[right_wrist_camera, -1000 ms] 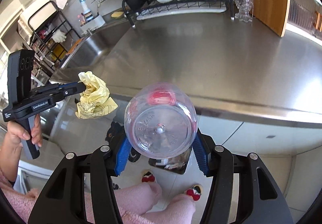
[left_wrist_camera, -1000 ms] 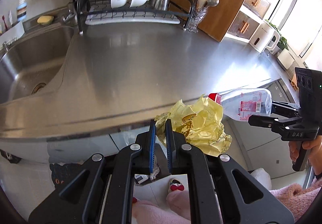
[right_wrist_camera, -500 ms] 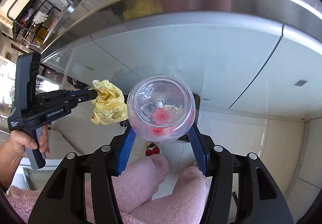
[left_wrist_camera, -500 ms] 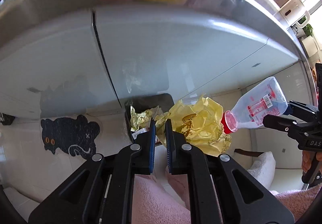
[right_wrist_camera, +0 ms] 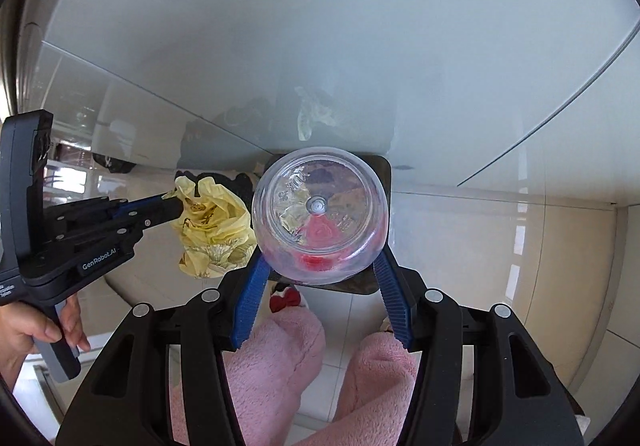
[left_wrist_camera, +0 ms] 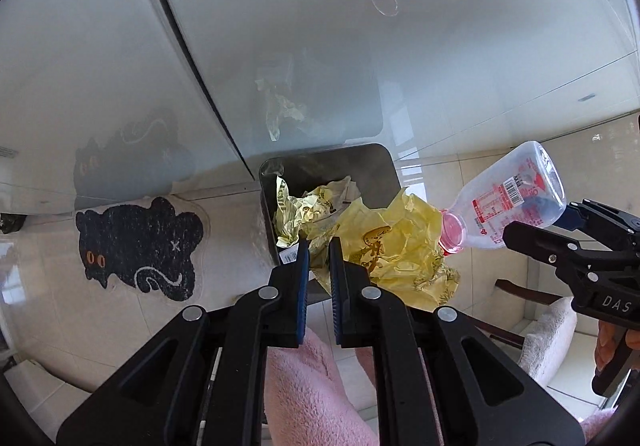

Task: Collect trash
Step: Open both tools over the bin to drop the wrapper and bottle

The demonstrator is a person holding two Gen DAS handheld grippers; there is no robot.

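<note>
My left gripper (left_wrist_camera: 319,246) is shut on a crumpled yellow wrapper (left_wrist_camera: 400,246), pinching its edge so the bulk hangs to the right of the fingers. It points steeply down over a dark square trash bin (left_wrist_camera: 384,161) on the floor, which holds more yellow wrappers. My right gripper (right_wrist_camera: 320,262) is shut on a clear plastic bottle (right_wrist_camera: 320,213) with a red label, mouth pointing down toward the bin (right_wrist_camera: 382,165). In the left wrist view the bottle (left_wrist_camera: 508,201) slants toward the wrapper. In the right wrist view the left gripper (right_wrist_camera: 176,205) and the wrapper (right_wrist_camera: 212,230) sit just left of the bottle.
Glossy white cabinet doors (left_wrist_camera: 280,25) stand directly behind the bin. A black cat-shaped mat (left_wrist_camera: 140,246) lies on the tiled floor to the left. The person's pink fluffy trouser legs (left_wrist_camera: 312,386) and a slipper with a red bow (right_wrist_camera: 285,298) are below the grippers. A cushioned seat (left_wrist_camera: 548,334) is at right.
Both grippers have dropped from countertop height to in front of the cabinet doors and tilted downward. The bin now lies right under the wrapper and the bottle. Both grips are unchanged.
</note>
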